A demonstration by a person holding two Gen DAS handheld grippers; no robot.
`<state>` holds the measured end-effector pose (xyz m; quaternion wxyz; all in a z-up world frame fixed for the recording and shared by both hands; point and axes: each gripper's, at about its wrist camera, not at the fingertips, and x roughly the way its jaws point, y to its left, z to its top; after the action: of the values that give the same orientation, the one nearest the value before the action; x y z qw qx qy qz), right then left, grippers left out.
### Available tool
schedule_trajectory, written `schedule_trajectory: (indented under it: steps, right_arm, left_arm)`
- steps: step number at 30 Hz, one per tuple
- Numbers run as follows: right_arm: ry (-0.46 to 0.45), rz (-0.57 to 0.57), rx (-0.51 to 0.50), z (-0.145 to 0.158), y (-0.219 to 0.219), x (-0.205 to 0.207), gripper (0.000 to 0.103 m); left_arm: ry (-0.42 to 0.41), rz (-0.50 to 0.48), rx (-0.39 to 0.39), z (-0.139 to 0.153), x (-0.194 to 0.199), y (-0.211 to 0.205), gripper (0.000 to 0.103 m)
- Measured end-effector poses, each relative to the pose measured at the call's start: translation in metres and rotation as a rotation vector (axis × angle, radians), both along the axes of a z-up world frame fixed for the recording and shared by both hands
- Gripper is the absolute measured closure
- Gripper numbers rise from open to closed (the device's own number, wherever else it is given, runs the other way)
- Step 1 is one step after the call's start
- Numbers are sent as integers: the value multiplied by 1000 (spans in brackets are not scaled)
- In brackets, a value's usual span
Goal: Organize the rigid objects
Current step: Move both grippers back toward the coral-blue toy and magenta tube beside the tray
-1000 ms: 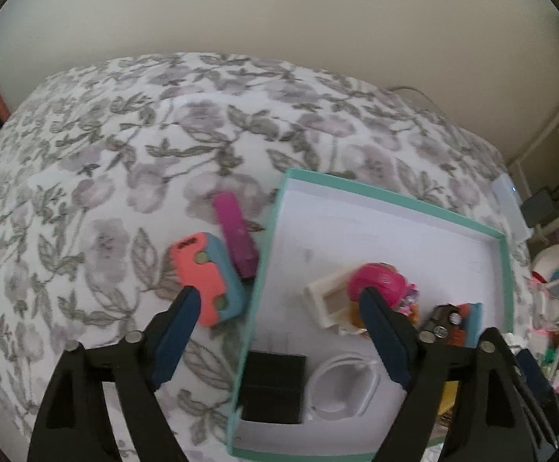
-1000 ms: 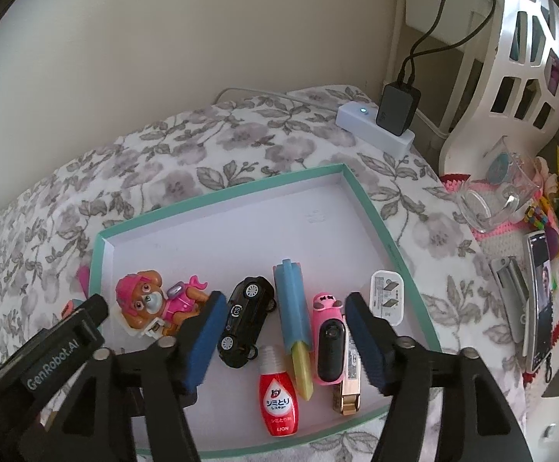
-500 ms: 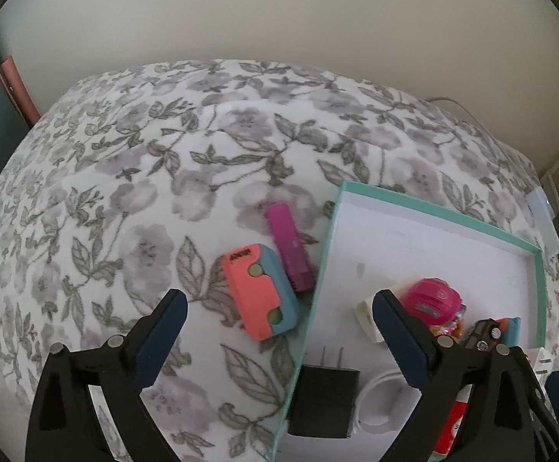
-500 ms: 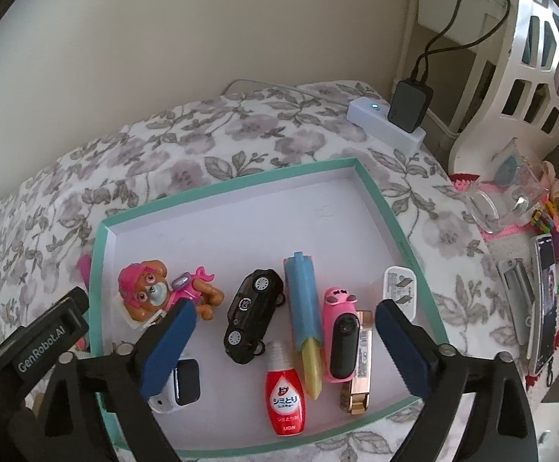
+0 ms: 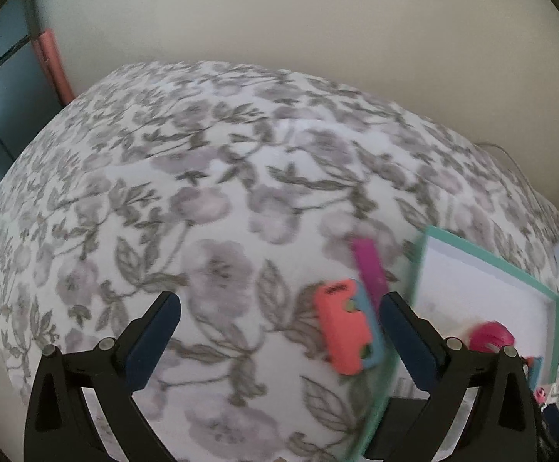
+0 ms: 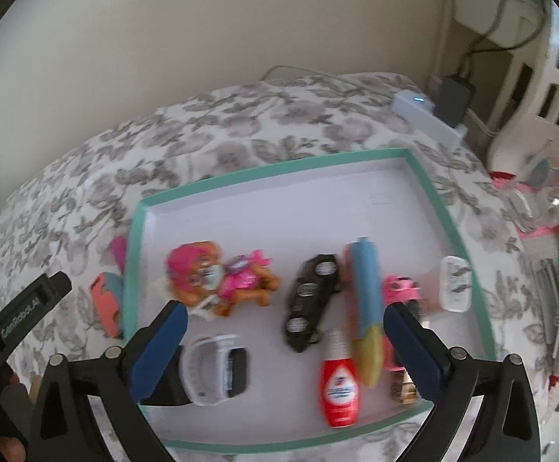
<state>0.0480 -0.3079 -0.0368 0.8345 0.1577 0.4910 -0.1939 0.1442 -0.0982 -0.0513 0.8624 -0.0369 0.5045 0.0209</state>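
Left wrist view: the left gripper [image 5: 279,331] is hanging over the floral cloth [image 5: 210,200] with its jaws spread wide, having just been opening, and nothing is clamped between them. The coral-and-blue block [image 5: 346,331] is lying on the cloth just inside the right finger, beside the purple bar [image 5: 370,269], both just outside the left wall of the teal-rimmed tray [image 5: 487,261].

Right wrist view: the right gripper [image 6: 285,335] is hovering above the tray's [image 6: 279,165] near edge, jaws likewise just opened wide and gripping nothing. Inside are lying a pup figure [image 6: 217,277], black toy car [image 6: 312,300], blue-yellow stick [image 6: 366,308], red bottle [image 6: 339,389] and white watch [image 6: 214,369]
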Motion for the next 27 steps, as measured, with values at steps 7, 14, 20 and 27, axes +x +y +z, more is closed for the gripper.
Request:
schedule_trajectory:
  steps: [7, 14, 20, 27]
  right_arm:
    - [10, 130, 1, -9, 44, 20, 0]
    - [26, 111, -52, -13, 46, 28, 0]
    - [9, 15, -52, -10, 26, 18, 0]
    - [-9, -23, -41, -7, 19, 13, 0]
  left_arm:
    - [54, 49, -16, -15, 7, 25, 0]
    - [102, -7, -44, -32, 12, 15, 0]
    - [103, -64, -83, -38, 16, -2, 0]
    - [128, -107, -84, -57, 20, -19, 0]
